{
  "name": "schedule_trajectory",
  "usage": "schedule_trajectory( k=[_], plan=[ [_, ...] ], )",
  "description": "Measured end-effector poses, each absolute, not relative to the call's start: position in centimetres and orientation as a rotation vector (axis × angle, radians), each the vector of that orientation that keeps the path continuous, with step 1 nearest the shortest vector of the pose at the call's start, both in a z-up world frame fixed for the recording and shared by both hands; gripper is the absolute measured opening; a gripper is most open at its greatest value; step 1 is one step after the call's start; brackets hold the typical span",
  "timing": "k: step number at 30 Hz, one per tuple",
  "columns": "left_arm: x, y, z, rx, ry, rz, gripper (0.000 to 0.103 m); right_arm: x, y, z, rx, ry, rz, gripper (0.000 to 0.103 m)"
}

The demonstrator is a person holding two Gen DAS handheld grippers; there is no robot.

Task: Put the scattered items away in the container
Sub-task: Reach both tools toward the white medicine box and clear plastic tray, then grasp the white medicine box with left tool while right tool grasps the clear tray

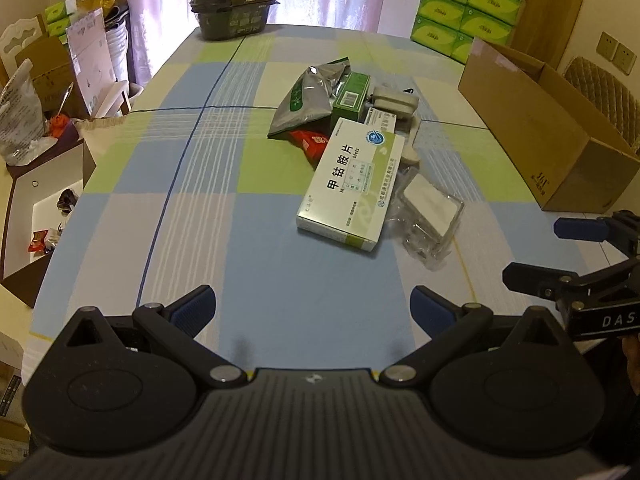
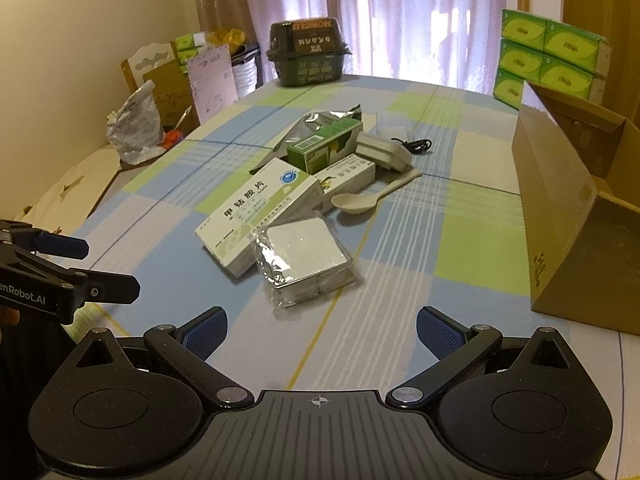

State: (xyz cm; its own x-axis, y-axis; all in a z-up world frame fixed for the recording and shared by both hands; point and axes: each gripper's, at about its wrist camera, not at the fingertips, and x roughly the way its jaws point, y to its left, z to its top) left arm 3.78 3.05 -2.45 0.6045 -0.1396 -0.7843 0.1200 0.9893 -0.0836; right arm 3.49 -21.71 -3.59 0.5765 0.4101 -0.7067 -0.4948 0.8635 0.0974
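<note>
A heap of items lies mid-table: a white medicine box (image 1: 352, 184) (image 2: 260, 216), a clear packet with a white block (image 1: 430, 216) (image 2: 304, 264), a green carton (image 1: 352, 96) (image 2: 324, 146), a silver pouch (image 1: 308, 96), a red packet (image 1: 310, 142), a beige spoon (image 2: 360, 200). The open cardboard box (image 1: 552, 128) (image 2: 568, 216) stands to the right. My left gripper (image 1: 314, 312) is open, short of the heap. My right gripper (image 2: 322, 334) is open too, just before the clear packet. Neither holds anything.
A dark green food tub (image 1: 234, 4) (image 2: 306, 52) stands at the table's far end. Stacked green tissue packs (image 1: 464, 16) (image 2: 548, 60) sit far right. Left of the table are bags, cartons and a chair (image 2: 152, 64). A black cable (image 2: 416, 145) lies behind the heap.
</note>
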Motion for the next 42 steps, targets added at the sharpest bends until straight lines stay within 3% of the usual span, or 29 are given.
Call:
schedule_trajectory(
  k=[35,38,42],
  plan=[
    [8.4,2.9,-4.4,0.085,0.922,-0.235,0.102,11.8,-16.7,-8.7,-0.437,0.836,0.804,0.103],
    [8.8,2.8,-4.6,0.090,0.923,-0.235,0.102,12.6,-16.6,-8.9,-0.431,0.856,0.829,0.082],
    [9.4,2.6,-4.6,0.097,0.918,-0.243,0.102,12.9,-16.6,-9.0,-0.435,0.855,0.829,0.078]
  ],
)
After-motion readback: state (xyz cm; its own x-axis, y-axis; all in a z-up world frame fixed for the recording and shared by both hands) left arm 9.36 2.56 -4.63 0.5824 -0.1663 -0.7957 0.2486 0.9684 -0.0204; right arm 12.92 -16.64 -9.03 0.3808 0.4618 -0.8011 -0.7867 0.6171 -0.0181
